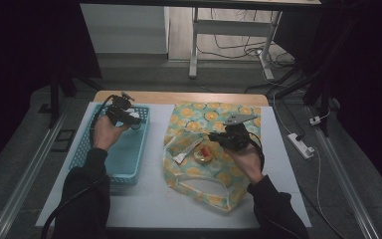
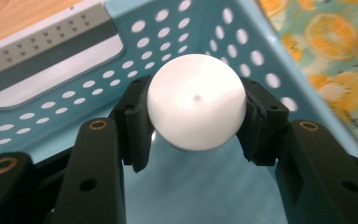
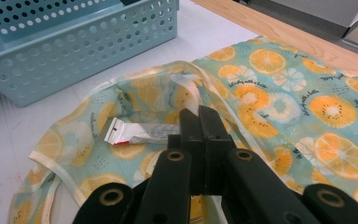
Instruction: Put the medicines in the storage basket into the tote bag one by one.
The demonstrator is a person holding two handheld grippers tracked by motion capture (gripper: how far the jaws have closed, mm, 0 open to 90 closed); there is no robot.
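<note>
The left claw [image 2: 196,116] grips a white ball [image 2: 196,100] between its pads, just above the blue basket [image 2: 242,28] at the tabletop's left. The right claw [image 3: 200,126] pinches the bag's rim [image 3: 186,70], fully closed.

A lab-like recording room is suggested. A white counter [image 1: 144,199] is ringed by dark curtains, with metal rails [image 1: 17,191] laid along the grey floor. A power strip [image 1: 301,145] and loose cables [image 1: 238,50] are seen near a second metal-legged table [image 1: 195,42] behind.
</note>
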